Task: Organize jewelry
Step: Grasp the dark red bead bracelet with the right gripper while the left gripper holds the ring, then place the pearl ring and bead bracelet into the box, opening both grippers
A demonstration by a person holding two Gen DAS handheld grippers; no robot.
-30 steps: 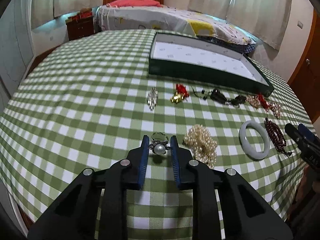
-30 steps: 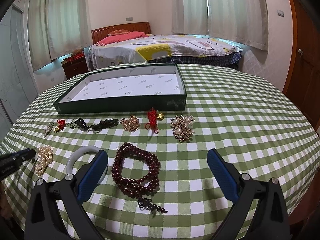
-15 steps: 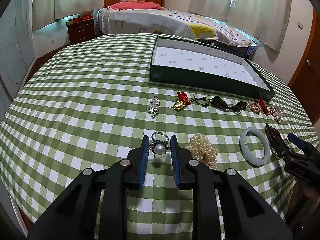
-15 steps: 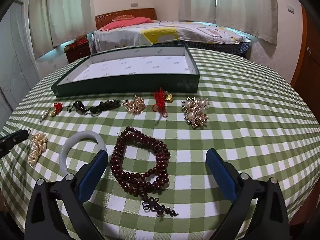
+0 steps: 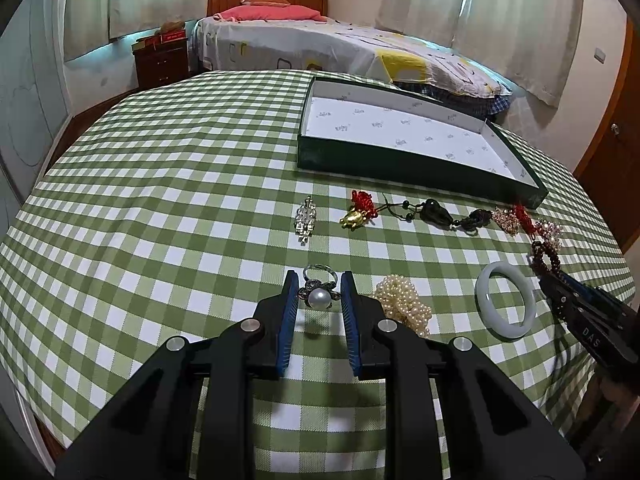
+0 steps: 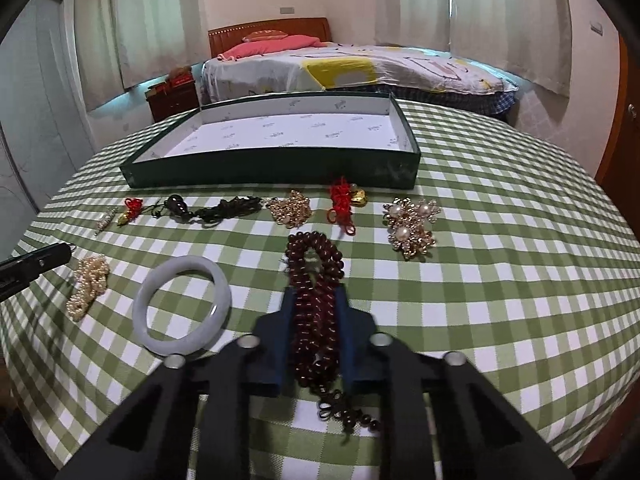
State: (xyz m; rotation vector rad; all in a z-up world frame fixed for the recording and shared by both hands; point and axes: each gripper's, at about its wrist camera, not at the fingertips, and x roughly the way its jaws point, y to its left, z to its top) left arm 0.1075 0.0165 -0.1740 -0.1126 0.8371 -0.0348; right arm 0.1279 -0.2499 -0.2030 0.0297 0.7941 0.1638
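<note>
On the green checked tablecloth, my left gripper [image 5: 318,284] is shut on a silver ring with a white pearl [image 5: 319,298], held at the fingertips just above the cloth. My right gripper [image 6: 315,294] has its jaws closing on a dark red bead string [image 6: 316,252]. The blue pads squeeze the beads into a narrow bunch, and the tassel end trails out below the pads. A dark green tray with a white lining [image 6: 272,168] lies empty beyond the row of jewelry. The right gripper's tip [image 5: 560,292] also shows at the right edge of the left wrist view.
A white jade bangle [image 6: 182,308] and a pearl bunch [image 6: 88,286] lie left of the beads. Before the tray lie a silver brooch [image 5: 306,218], red knot charms [image 6: 342,200], a black pendant cord [image 6: 216,208] and gold pearl brooches [image 6: 412,220]. A bed stands behind the table.
The right jaws went from wide open to closed on the red beads, pressing the loops together. The left gripper kept still with the pearl ring.
</note>
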